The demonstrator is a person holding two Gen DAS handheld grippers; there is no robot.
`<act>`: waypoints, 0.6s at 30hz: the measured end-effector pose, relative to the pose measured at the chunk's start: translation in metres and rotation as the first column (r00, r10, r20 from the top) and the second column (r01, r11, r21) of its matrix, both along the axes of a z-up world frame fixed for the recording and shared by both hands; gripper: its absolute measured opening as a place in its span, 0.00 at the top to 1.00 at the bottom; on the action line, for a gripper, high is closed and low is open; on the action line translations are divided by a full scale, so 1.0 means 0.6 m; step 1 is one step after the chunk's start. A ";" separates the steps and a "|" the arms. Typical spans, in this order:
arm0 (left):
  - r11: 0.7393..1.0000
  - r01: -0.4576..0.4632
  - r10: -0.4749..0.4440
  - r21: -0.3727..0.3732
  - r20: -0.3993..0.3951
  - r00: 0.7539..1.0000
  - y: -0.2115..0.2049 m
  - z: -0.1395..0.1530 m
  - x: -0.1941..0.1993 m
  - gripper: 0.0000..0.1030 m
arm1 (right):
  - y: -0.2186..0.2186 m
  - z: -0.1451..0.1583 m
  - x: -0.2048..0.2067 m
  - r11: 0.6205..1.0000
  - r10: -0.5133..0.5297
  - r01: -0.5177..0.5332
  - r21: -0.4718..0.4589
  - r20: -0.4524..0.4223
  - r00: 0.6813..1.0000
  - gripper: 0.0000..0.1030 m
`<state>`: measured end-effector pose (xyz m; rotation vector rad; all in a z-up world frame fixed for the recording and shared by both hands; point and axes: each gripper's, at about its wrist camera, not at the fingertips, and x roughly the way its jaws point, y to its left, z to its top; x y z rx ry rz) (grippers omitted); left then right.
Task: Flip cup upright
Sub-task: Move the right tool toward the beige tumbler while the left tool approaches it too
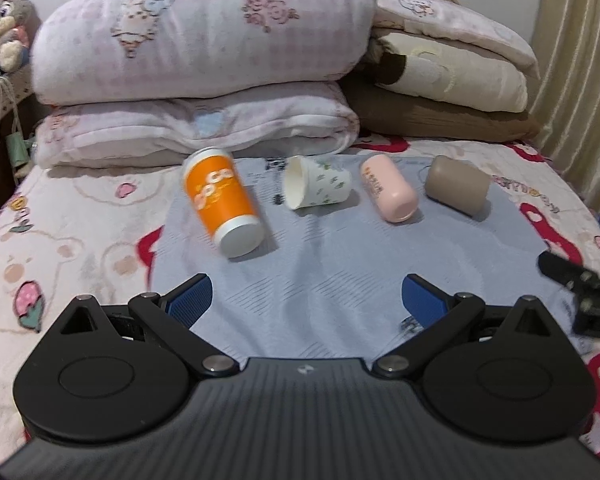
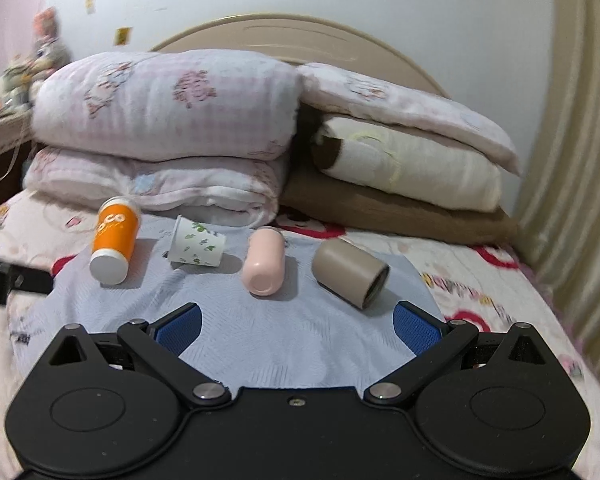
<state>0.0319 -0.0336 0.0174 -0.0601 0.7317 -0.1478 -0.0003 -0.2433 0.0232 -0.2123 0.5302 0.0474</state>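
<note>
Several cups lie on their sides in a row on a pale blue cloth (image 1: 320, 280) on the bed. From left: an orange cup (image 1: 220, 200) (image 2: 114, 242), a white paper cup with green prints (image 1: 318, 188) (image 2: 198, 248), a pink cup (image 1: 388, 188) (image 2: 262, 266), a taupe cup (image 1: 458, 186) (image 2: 350, 272). My left gripper (image 1: 306, 298) is open and empty, short of the row. My right gripper (image 2: 298, 326) is open and empty, close before the pink and taupe cups. The right gripper's edge shows in the left wrist view (image 1: 580, 292).
Folded quilts and pillows (image 1: 204, 68) (image 2: 172, 136) are stacked just behind the cups against the headboard (image 2: 300, 36). A curtain (image 1: 580, 60) hangs at the right. A bedside stand with plush toys (image 1: 4, 32) is at the left. The patterned bedsheet (image 1: 60, 240) surrounds the cloth.
</note>
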 end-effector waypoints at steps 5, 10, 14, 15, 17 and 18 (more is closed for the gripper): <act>0.999 0.032 -0.033 -0.030 -0.037 0.999 -0.040 0.009 0.063 0.00 | -0.022 0.011 0.048 0.978 0.177 -0.178 -0.105 -0.021 0.984 0.00; 0.995 0.079 -0.081 -0.059 -0.032 0.996 -0.101 0.001 0.129 0.00 | -0.030 0.008 0.111 0.908 0.331 -0.341 -0.244 -0.085 0.940 0.01; 0.990 0.115 -0.117 -0.087 -0.029 0.993 -0.151 -0.009 0.180 0.01 | -0.038 -0.005 0.166 0.821 0.426 -0.470 -0.324 -0.201 0.882 0.02; 0.987 0.124 -0.128 -0.101 -0.033 0.991 -0.166 -0.012 0.195 0.02 | -0.042 -0.008 0.179 0.802 0.439 -0.491 -0.341 -0.221 0.871 0.02; 0.983 0.135 -0.142 -0.127 -0.046 0.989 -0.190 -0.023 0.224 0.02 | -0.052 -0.013 0.210 0.777 0.457 -0.523 -0.350 -0.257 0.851 0.02; 0.981 0.135 -0.144 -0.140 -0.052 0.988 -0.200 -0.028 0.237 0.03 | -0.057 -0.017 0.225 0.776 0.456 -0.528 -0.345 -0.269 0.848 0.02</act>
